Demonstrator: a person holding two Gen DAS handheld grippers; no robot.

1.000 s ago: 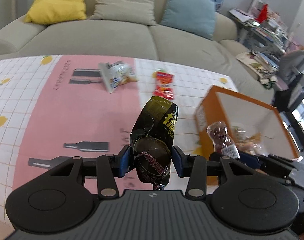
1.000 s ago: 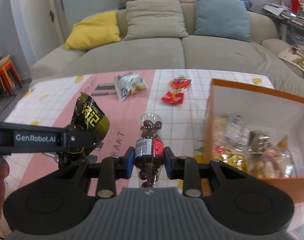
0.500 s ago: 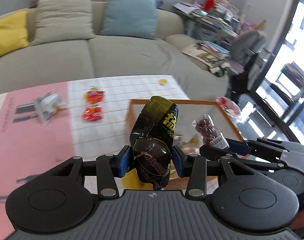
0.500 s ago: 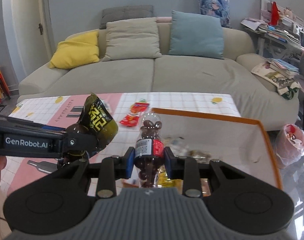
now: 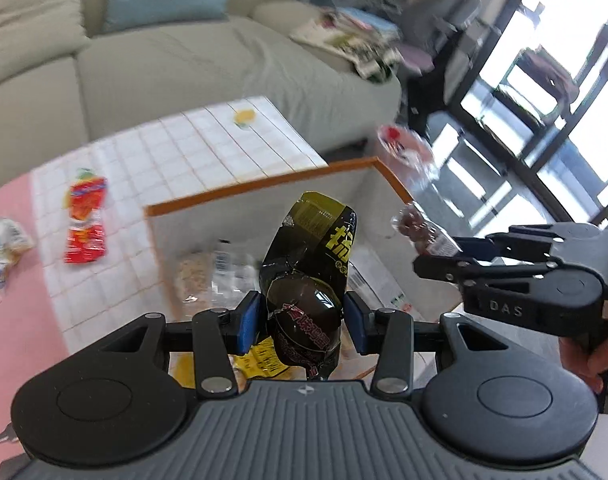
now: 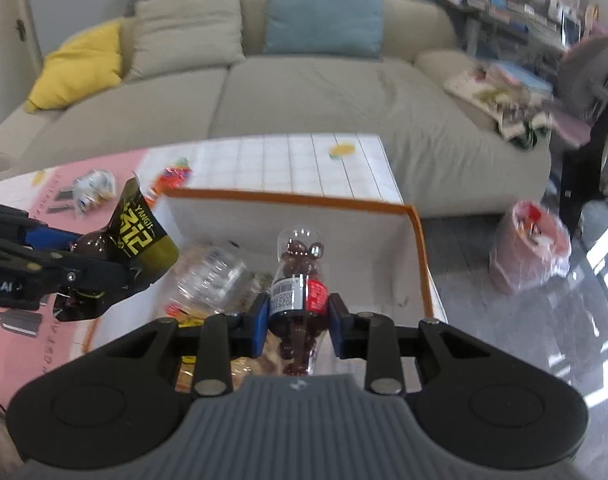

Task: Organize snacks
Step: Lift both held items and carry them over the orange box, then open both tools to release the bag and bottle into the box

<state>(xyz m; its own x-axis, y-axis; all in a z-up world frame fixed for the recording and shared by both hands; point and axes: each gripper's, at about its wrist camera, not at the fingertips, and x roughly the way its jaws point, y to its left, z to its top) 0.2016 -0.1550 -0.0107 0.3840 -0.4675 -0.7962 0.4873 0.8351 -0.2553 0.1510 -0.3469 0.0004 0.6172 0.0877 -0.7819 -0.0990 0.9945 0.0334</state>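
Note:
My left gripper (image 5: 304, 316) is shut on a dark olive snack packet (image 5: 309, 264) with yellow lettering and holds it above the orange-rimmed box (image 5: 240, 188). My right gripper (image 6: 299, 322) is shut on a small clear bottle of chocolate balls (image 6: 300, 276), also over the box (image 6: 288, 197). The right gripper shows in the left wrist view (image 5: 427, 256), to the right, and the left gripper shows in the right wrist view (image 6: 116, 268), at left. Several wrapped snacks (image 6: 212, 276) lie inside the box.
A red snack packet (image 5: 84, 220) and a clear packet (image 5: 4, 244) lie on the pink and white tablecloth (image 5: 208, 144) left of the box. A beige sofa (image 6: 304, 96) stands behind the table. A pink bin bag (image 6: 529, 248) stands on the floor at right.
Both grippers have moved right and forward with their snacks, from above the tablecloth to above the open box. Both views have swung right and tilted down.

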